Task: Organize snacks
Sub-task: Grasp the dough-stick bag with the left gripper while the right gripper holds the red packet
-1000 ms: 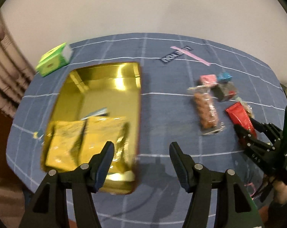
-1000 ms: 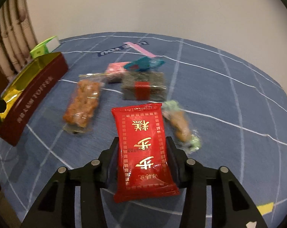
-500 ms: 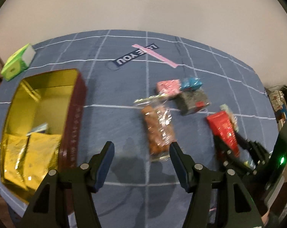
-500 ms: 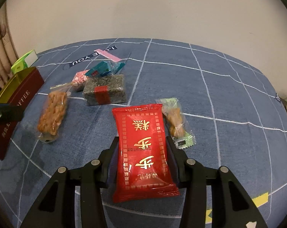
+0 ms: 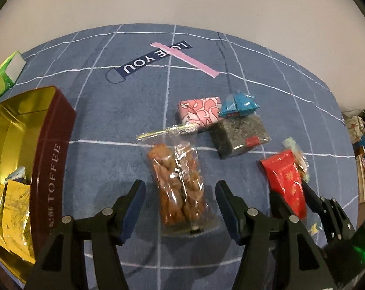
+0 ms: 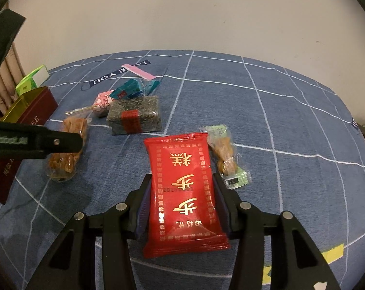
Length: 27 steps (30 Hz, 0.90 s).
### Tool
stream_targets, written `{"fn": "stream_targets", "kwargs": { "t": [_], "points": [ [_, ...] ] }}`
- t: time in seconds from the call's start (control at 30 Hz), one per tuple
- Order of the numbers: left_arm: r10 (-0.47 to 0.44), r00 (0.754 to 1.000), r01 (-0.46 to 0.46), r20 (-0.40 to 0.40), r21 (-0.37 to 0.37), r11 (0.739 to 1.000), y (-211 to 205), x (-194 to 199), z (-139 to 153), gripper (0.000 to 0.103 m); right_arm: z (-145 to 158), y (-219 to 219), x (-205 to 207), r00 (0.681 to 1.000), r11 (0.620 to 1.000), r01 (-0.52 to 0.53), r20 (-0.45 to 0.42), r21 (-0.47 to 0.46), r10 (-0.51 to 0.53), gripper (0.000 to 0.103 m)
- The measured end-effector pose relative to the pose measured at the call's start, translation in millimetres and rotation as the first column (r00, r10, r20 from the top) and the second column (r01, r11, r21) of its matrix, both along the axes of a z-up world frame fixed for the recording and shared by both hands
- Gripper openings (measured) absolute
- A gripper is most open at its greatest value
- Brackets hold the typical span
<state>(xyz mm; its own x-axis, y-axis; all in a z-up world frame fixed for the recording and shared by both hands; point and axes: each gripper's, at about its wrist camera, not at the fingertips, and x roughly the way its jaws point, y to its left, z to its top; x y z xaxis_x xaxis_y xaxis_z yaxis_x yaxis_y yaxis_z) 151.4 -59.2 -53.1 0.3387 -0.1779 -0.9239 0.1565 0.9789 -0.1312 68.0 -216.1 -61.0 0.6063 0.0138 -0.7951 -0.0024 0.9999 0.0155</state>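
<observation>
- A plain off-white wall (image 6: 182,12) rises behind the round table (image 6: 291,120) and fills the upper part of both views.
- The table wears a blue cloth (image 5: 124,111) crossed by thin white grid lines, with a dark printed strip reading "LOVE YOU" (image 5: 153,58) toward the wall side.
- Left of the table, pale ribbed folds (image 6: 3,82) stand against the wall.
- Right of the table, cluttered patterned items (image 5: 359,145) sit in shadow.
- Light is dim and warm.
</observation>
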Motion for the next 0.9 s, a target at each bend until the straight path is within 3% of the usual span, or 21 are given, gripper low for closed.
{"fn": "stream_targets", "kwargs": {
  "t": [0.23,0.37,0.5,0.9],
  "points": [
    [0.017,1.000,-0.016,-0.020,0.020,1.000,3.3,7.1,-13.0,0.061,-0.3,0.7,0.5,1.000,1.000,-0.001,0.000,0.001,0.001,0.047],
    [0.000,1.000,0.000,-0.005,0.039,0.999,6.1,5.7,-14.5,0.042,-0.5,1.0,0.3,1.000,1.000,-0.001,0.000,0.000,0.001,0.047],
    [0.000,1.000,0.001,-0.020,0.051,0.999,10.6,3.8,-14.9,0.040,-0.4,0.6,0.2,1.000,1.000,0.000,0.001,0.000,0.000,0.047],
    [-0.066,0.997,0.061,0.050,0.092,0.994,15.3,-23.0,10.7,0.040,-0.9,1.9,0.7,1.000,1.000,-0.001,0.001,-0.008,0.001,0.047]
  ]
}}
